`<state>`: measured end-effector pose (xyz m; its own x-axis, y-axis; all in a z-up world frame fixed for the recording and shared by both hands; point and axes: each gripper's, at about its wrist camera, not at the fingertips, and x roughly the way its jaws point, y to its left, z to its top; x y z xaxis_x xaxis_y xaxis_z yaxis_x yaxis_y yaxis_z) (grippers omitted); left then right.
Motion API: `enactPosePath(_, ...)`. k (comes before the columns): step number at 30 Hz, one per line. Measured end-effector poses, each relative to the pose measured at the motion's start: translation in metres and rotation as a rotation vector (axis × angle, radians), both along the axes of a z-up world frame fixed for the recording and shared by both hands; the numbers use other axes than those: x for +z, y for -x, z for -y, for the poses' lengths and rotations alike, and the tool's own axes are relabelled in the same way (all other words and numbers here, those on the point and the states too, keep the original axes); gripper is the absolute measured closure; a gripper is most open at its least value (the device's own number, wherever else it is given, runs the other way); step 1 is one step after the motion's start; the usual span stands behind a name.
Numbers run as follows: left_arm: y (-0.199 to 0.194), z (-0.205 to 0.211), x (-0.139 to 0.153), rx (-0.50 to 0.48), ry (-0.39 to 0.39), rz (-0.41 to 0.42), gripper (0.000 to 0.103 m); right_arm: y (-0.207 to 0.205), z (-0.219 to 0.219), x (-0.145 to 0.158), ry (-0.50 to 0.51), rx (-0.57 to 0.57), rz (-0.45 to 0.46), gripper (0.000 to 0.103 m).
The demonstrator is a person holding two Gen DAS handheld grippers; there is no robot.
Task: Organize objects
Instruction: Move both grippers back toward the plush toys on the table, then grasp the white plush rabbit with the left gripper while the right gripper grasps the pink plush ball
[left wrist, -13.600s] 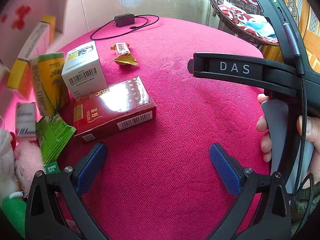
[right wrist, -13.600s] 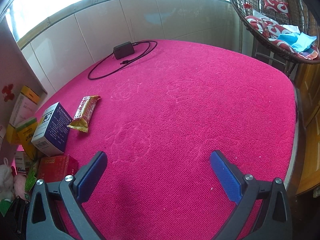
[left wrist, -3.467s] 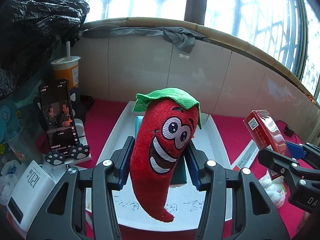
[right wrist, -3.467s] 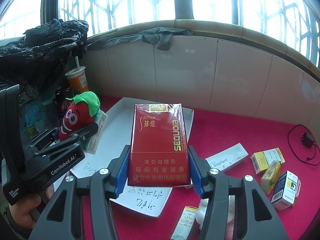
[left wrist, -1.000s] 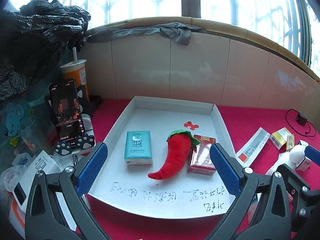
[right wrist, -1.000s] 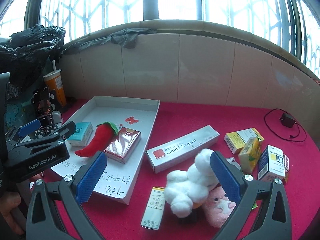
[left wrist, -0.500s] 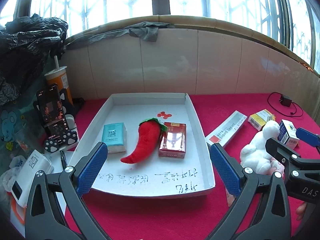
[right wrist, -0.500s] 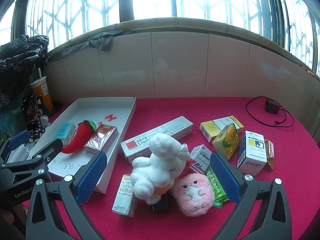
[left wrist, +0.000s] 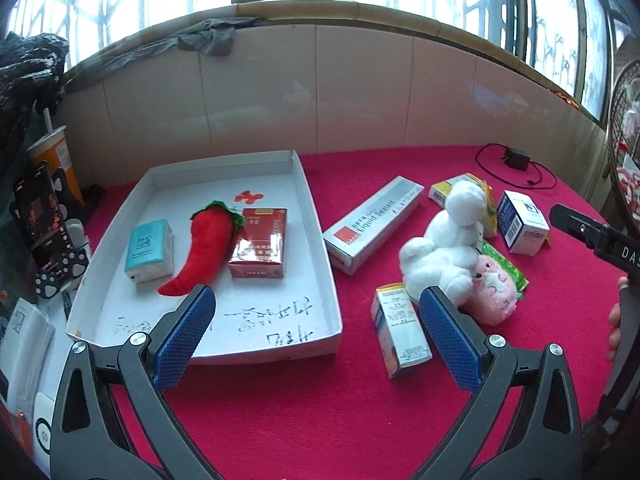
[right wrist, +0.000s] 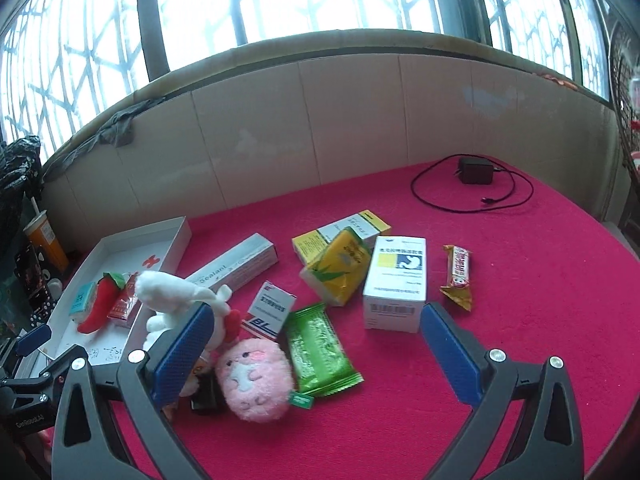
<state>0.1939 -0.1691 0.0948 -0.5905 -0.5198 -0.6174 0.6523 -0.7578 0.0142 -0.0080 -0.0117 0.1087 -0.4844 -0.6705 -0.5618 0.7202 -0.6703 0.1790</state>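
Both the left gripper (left wrist: pixel 318 336) and right gripper (right wrist: pixel 312 354) hang wide open and empty above a loose heap of plush toys (right wrist: pixel 254 378) and boxes (right wrist: pixel 396 280); beyond, the white tray (left wrist: pixel 320 240) holds three items. A careless grab risks toppling neighbours.

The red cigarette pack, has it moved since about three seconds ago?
Yes. Then it was held up in the right gripper; now the red cigarette pack lies in the white tray, beside the chili plush.

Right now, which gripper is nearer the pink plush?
Right. The right gripper hovers open just over the pink plush; the left gripper is open, off to the plush's left, nearer the white tray.
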Motion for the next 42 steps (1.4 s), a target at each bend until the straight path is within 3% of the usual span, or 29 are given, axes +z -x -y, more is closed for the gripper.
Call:
enactPosePath(6,0.021,-0.029,-0.013,-0.119,0.013,0.053,0.000,0.006,-0.025,-0.020,0.016,0.131,0.052,0.000)
enactPosePath(12,0.024,-0.030,-0.013,-0.126,0.003,0.054,0.000,-0.016,-0.013,-0.032,-0.023,0.284,0.019,0.001)
enactPosePath(16,0.016,-0.023,-0.007,-0.123,0.006,0.034,0.000,-0.030,0.020,-0.040,-0.114,0.401,-0.030,0.026)
enactPosePath(17,0.013,-0.021,-0.004,-0.125,0.007,0.026,0.000,-0.033,0.029,-0.044,-0.142,0.423,-0.033,0.028)
enactPosePath(20,0.014,-0.013,0.006,-0.154,0.005,0.008,0.000,-0.033,0.051,-0.060,-0.206,0.446,-0.006,0.032)
enactPosePath(22,0.021,-0.011,0.014,-0.189,0.025,-0.002,0.000,-0.033,0.060,-0.068,-0.222,0.454,0.021,0.040)
enactPosePath(26,0.053,-0.016,0.020,-0.310,0.040,0.017,0.000,-0.030,0.064,-0.078,-0.245,0.442,0.038,0.050)
enactPosePath(29,0.085,-0.022,0.013,-0.374,0.047,0.054,0.000,-0.023,0.056,-0.077,-0.213,0.437,0.079,0.051)
enactPosePath(37,0.131,-0.002,-0.011,-0.349,-0.079,0.121,0.000,-0.013,0.048,-0.077,-0.169,0.421,0.138,0.051)
enactPosePath(39,0.132,0.000,-0.016,-0.341,-0.093,0.136,0.010,-0.011,0.047,-0.077,-0.159,0.416,0.149,0.051)
enactPosePath(41,0.131,0.002,-0.021,-0.322,-0.104,0.150,0.042,-0.008,0.045,-0.077,-0.148,0.405,0.163,0.051)
enactPosePath(42,0.130,0.003,-0.023,-0.308,-0.101,0.158,0.045,-0.007,0.044,-0.077,-0.142,0.400,0.169,0.051)
